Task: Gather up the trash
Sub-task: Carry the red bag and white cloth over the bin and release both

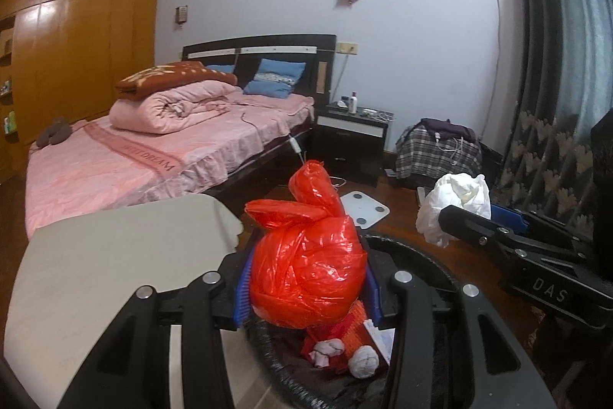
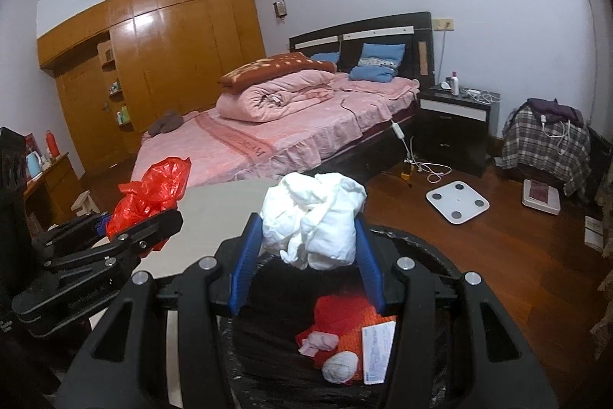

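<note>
My left gripper (image 1: 306,278) is shut on a knotted red plastic bag (image 1: 306,255) and holds it over the black-lined trash bin (image 1: 421,252). My right gripper (image 2: 306,255) is shut on a crumpled white plastic bag (image 2: 318,217), also above the bin (image 2: 429,248). Inside the bin lie red wrappers (image 2: 345,321), wadded tissues (image 2: 339,365) and a paper slip (image 2: 377,347). The right gripper with the white bag (image 1: 456,202) shows at the right of the left wrist view. The left gripper with the red bag (image 2: 153,190) shows at the left of the right wrist view.
A beige table top (image 1: 115,255) lies left of the bin. A pink bed (image 2: 287,129) stands behind, with a dark nightstand (image 2: 456,125). A white bathroom scale (image 2: 458,202) lies on the wooden floor. A plaid-covered chair (image 2: 548,144) and curtains (image 1: 555,64) are at right.
</note>
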A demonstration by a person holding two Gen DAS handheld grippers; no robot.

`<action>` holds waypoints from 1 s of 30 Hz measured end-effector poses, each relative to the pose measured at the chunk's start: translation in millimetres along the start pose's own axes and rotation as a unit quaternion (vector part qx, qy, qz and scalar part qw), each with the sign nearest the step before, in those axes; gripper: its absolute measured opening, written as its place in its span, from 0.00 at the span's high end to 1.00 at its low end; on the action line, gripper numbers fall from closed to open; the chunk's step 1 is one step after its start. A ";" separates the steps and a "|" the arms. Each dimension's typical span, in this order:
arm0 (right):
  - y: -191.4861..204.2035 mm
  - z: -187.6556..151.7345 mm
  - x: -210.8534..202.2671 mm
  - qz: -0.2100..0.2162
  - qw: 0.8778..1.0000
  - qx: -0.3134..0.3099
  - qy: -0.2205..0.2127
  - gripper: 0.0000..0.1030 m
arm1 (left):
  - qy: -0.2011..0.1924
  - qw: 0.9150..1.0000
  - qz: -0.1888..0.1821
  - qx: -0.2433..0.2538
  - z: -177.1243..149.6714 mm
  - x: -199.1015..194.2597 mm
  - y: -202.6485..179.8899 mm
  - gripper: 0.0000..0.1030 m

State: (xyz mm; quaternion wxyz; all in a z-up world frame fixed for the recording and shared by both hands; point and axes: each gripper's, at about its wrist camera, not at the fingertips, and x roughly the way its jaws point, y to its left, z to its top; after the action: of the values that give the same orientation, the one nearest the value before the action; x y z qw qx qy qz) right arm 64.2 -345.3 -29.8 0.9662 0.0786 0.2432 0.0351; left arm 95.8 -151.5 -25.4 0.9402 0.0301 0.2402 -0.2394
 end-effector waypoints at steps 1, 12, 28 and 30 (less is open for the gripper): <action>-1.8 -1.1 0.8 -0.002 1.000 0.000 0.002 0.55 | 0.002 1.000 -0.003 0.001 -0.6 3.2 -1.9 0.56; -31.4 -13.9 18.1 -0.024 0.999 0.010 0.024 0.55 | 0.030 0.999 -0.033 0.010 -11.2 46.1 -23.5 0.56; -64.0 -24.6 47.4 -0.056 0.997 0.019 0.052 0.41 | 0.065 0.996 -0.067 0.011 -22.5 97.5 -37.0 0.49; -69.7 -25.4 49.7 -0.062 0.996 0.026 0.054 0.34 | 0.071 0.995 -0.071 0.009 -25.4 100.7 -35.6 0.40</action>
State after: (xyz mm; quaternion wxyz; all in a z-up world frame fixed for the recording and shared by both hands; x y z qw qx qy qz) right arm 97.9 -405.3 -86.8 0.9497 0.0861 0.2998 -0.0269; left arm 145.7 -222.5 -92.7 0.9013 0.0387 0.3054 -0.3047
